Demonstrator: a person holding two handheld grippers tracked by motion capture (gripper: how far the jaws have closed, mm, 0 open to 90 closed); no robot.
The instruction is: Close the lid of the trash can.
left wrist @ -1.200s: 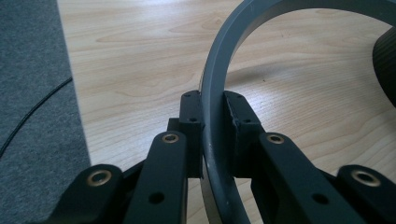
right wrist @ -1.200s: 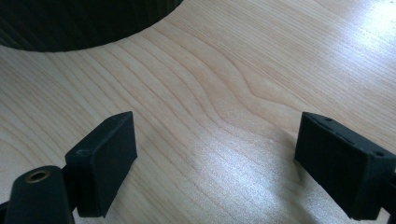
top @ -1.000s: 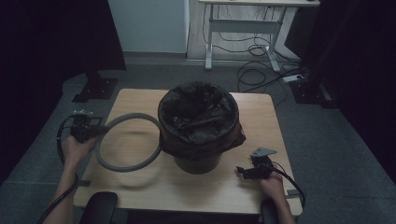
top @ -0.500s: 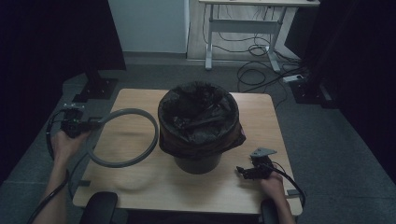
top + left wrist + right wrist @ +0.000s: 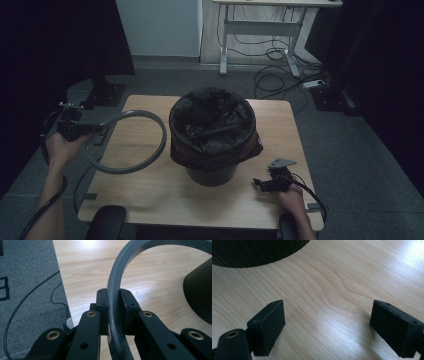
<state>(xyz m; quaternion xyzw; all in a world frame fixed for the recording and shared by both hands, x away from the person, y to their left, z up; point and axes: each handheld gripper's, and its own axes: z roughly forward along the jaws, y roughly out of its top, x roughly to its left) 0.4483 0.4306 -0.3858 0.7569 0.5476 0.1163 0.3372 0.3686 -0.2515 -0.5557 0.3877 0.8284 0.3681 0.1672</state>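
Left gripper (image 5: pixel 113 315) pinches grey bin ring (image 5: pixel 150 125) at one edge; it could swing, snagging bag (image 5: pixel 212 127). Right gripper (image 5: pixel 327 327) wide, empty.

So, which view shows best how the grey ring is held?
The left gripper view: the left gripper is shut on the grey ring, pads against both sides. The high view shows the whole ring beside the bin, small and dim.

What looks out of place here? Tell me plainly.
The grey ring is off the bin: the left tool clamps its edge and holds it tilted beside the bin. The black liner hangs loose, unsecured, over the rim.
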